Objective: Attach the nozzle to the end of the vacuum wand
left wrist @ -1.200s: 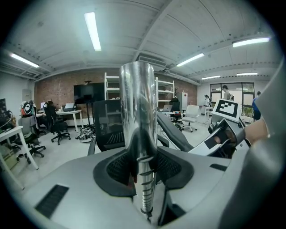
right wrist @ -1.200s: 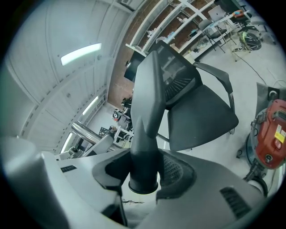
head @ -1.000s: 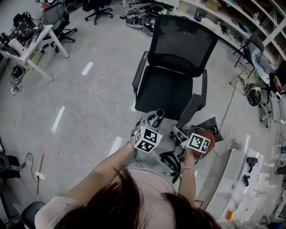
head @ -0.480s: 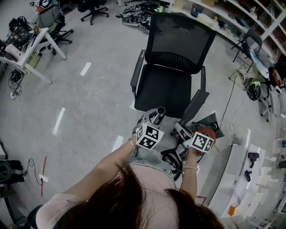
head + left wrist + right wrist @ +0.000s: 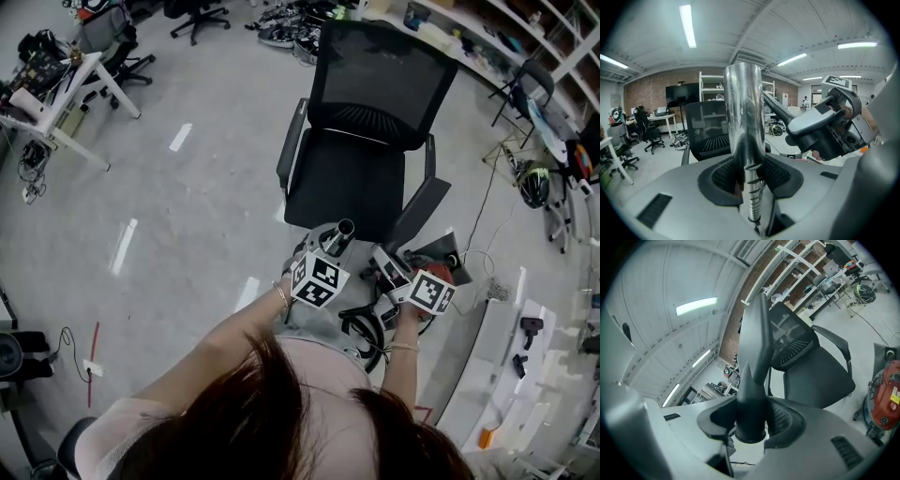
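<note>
In the left gripper view, a shiny metal vacuum wand (image 5: 743,112) stands upright between the jaws of my left gripper (image 5: 751,174), which is shut on it. Its open end (image 5: 343,228) points up at the head camera, above the left gripper (image 5: 325,259). My right gripper (image 5: 751,422) is shut on a dark tapered nozzle (image 5: 755,362), whose round base sits between the jaws. Seen from the left gripper, the nozzle (image 5: 777,107) slants toward the wand's upper part from the right. The right gripper (image 5: 397,275) is just right of the wand, and the two parts are apart.
A black mesh office chair (image 5: 370,141) stands right ahead on the grey floor. A red vacuum body (image 5: 886,397) and a black hose (image 5: 361,333) lie at the right, near the person's legs. Desks (image 5: 56,84) are far left and shelving (image 5: 525,56) far right.
Both grippers keep their hold and have drifted slightly right and up in the head view. The gap between wand and nozzle is about the same.
</note>
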Demonstrator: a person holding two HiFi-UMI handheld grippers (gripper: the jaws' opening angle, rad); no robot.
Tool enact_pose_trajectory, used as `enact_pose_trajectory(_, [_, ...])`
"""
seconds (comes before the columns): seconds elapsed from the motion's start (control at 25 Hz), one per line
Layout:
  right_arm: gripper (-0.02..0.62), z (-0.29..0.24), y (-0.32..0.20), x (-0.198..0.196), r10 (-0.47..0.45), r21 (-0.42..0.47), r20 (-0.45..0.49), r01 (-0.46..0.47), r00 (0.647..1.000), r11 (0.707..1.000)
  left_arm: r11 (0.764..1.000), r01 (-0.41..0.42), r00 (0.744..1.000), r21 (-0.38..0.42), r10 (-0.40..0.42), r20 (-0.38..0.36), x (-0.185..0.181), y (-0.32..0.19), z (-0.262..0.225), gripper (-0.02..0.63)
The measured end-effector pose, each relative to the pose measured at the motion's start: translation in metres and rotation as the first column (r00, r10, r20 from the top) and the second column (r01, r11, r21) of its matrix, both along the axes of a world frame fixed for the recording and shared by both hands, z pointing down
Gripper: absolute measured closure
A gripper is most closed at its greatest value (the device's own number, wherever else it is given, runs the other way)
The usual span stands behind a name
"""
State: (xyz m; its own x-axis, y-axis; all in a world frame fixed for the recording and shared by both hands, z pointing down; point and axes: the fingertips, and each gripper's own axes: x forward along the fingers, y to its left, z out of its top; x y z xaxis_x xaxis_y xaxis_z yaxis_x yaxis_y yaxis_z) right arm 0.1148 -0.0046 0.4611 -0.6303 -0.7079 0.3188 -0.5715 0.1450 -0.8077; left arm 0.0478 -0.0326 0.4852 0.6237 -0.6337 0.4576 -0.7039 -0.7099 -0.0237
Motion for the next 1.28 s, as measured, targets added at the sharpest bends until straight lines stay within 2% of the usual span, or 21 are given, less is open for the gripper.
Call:
enact_pose_trajectory(0.36, [0.413,-0.021,-0.002,-0.006,-0.004,0.047,0.008,0.004,1.000,0.999,1.000,-0.008,1.000,0.004,0.009,-0.005,-0.001,0.005,0.002,0.462])
enact_pose_trajectory(0.72, [0.413,-0.035,-0.006,-0.005,0.011,0.066,-0.052,-0.008,0.999,0.998,1.000,-0.008,1.000,0.003,0.008,-0.017,-0.005,0.006,-0.001,0.462])
enact_pose_trajectory(1.04, [0.413,-0.055,-0.016,-0.019,0.001,0.133,-0.017,0.001,1.000,0.991,1.000,-0.027,0.999,0.011,0.027,-0.028,-0.004,0.010,0.000,0.462])
enact_pose_trajectory(1.28, [0.413,-0.060,-0.018,-0.017,0.023,0.133,-0.043,-0.017,0.999,0.991,0.999,-0.034,0.998,0.008,0.034,-0.044,-0.005,0.009,0.000,0.462])
